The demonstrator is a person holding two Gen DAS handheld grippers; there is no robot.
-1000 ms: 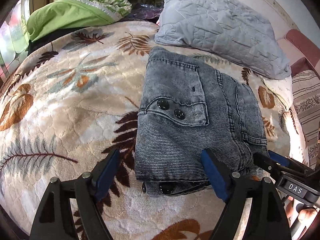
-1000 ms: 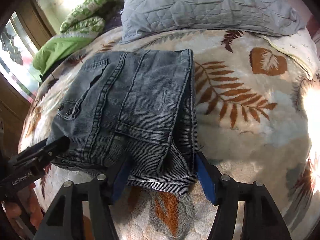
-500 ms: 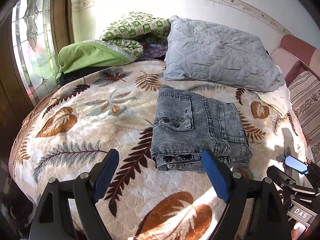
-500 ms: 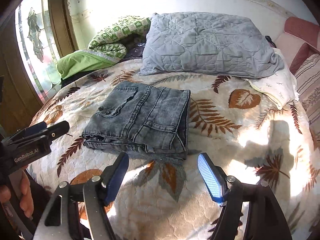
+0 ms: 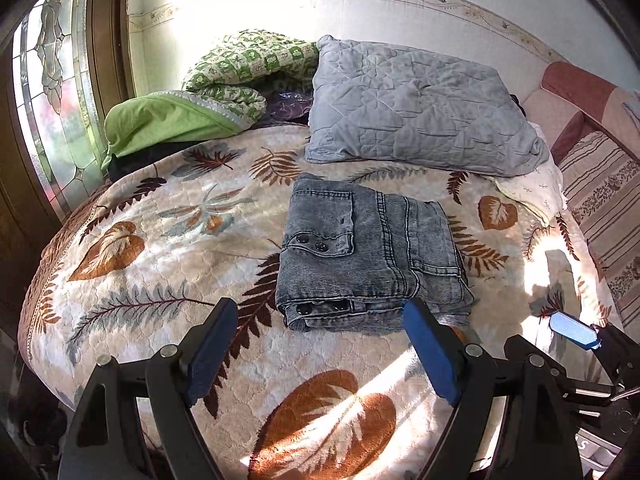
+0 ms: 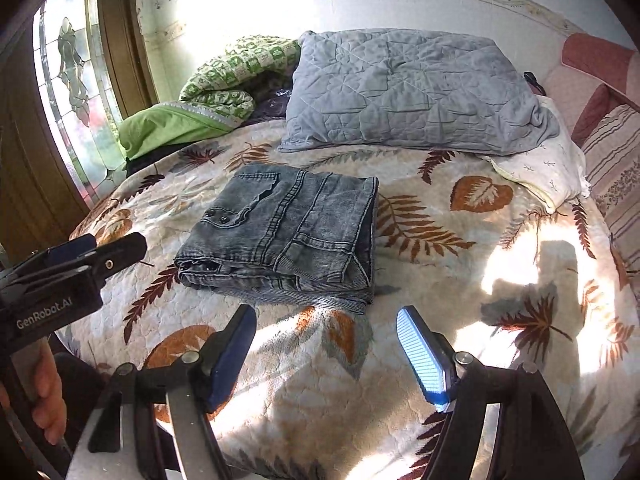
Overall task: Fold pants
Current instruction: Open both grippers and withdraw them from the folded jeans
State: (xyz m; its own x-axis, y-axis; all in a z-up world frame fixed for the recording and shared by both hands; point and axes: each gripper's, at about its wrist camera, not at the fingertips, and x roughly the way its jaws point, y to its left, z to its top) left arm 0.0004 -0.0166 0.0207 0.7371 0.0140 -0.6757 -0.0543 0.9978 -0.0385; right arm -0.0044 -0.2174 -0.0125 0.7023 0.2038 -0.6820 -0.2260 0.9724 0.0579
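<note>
The pants lie folded square mid-bed, at twelve o'clock of both tongs, which hang wide and empty, apparently finished.

Pants on bedspread, pillow behind.

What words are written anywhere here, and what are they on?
"GenRobot.AI": white letters on the black body of the left gripper, seen in the right wrist view.
A white mark like "S" on the right gripper, cut off at the picture's edge: not readable.
The pants show no words.
</note>
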